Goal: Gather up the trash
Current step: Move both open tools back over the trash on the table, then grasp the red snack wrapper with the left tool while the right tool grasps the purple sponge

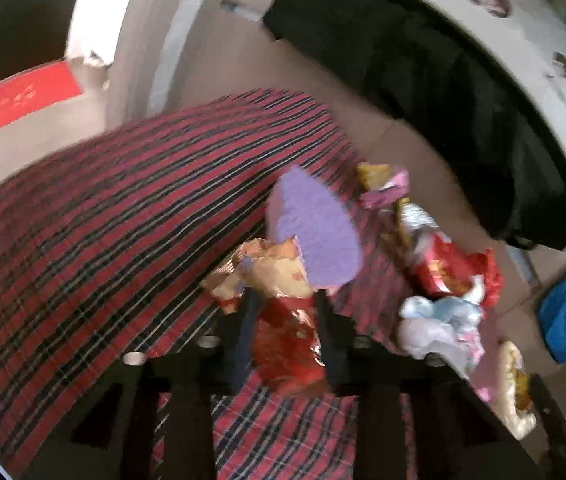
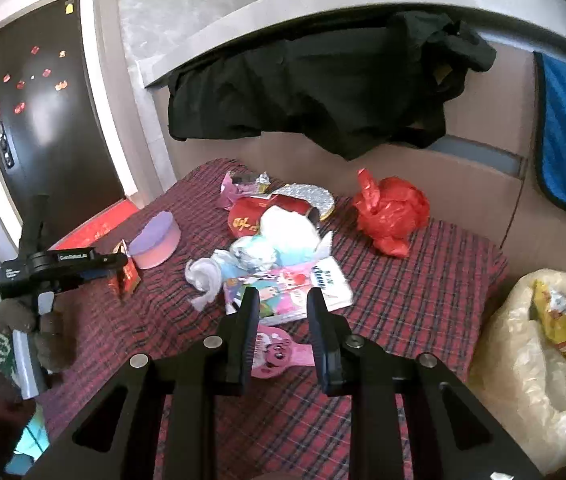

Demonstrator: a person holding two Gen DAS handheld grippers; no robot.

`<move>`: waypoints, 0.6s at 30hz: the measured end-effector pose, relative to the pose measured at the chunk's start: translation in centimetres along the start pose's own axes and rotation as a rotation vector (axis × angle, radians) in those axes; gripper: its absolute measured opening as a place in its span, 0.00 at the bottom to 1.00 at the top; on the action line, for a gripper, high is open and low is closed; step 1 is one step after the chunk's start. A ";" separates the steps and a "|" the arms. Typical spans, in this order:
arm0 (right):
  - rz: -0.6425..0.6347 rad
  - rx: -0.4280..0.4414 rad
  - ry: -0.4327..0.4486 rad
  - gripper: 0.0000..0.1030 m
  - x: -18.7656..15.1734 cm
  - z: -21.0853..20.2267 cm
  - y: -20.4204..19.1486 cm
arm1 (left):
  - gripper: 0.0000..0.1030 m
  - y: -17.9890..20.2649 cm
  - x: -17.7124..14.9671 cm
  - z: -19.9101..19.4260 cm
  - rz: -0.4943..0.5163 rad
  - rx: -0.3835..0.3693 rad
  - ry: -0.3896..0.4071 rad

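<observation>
Red-and-gold foil wrapper [image 1: 283,320] sits clenched in the left hand-held gripper [image 1: 285,300], centre frame; advise lifting clear of the purple-lidded pot [image 1: 315,228] just behind. Right hand-held gripper [image 2: 283,300] hangs released over the pink tag [image 2: 271,352]. Remaining litter crowds the plaid desk [image 2: 403,300]; trash bag [image 2: 523,360] lower right.

Both the left claw [image 1: 285,300] and the right claw [image 2: 283,300] are matte black, with flat ribbed fingers [image 2: 249,320] on angular cut-out frames studded with round silver screws [image 2: 139,360], while a brown knitted glove [image 2: 49,340] covers the left hand.
</observation>
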State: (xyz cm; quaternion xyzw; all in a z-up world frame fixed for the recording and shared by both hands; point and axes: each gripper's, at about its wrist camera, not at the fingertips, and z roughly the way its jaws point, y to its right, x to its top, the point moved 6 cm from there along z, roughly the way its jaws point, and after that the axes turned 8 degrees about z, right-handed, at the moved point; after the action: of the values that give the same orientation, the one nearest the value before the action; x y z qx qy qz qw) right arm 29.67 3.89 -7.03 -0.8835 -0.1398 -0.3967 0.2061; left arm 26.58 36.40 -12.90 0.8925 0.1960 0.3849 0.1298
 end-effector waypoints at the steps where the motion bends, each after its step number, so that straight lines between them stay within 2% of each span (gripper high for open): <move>1: -0.001 0.006 -0.016 0.22 -0.1 0.5 -0.5 | 0.17 0.3 0.3 -0.5 0.028 -0.004 0.016; 5: -0.039 0.065 -0.100 0.23 0.2 3.5 -3.7 | 0.13 0.7 1.5 -3.2 0.127 0.000 0.079; 8: -0.049 0.118 -0.136 0.23 0.8 5.4 -5.8 | 0.13 -0.2 2.5 -4.9 0.143 0.019 0.124; 9: -0.053 0.187 -0.175 0.23 1.7 7.7 -8.3 | 0.13 -0.7 2.9 -5.7 0.149 0.034 0.147; 12: -0.048 0.255 -0.197 0.23 2.8 11.1 -11.8 | 0.13 -2.2 3.2 -7.6 0.138 0.069 0.192; 15: -0.040 0.275 -0.216 0.23 2.8 14.3 -14.2 | 0.13 -4.0 3.1 -8.2 0.111 0.080 0.190; 18: -0.008 0.260 -0.225 0.23 2.7 17.1 -15.1 | 0.13 -5.5 2.9 -8.4 0.097 0.100 0.181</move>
State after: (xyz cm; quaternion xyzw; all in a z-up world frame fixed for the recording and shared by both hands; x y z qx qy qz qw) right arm 36.22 25.44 -11.44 -0.8877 -0.2158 -0.2746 0.2999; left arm 20.79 43.28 -7.51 0.8680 0.1823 0.4594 0.0481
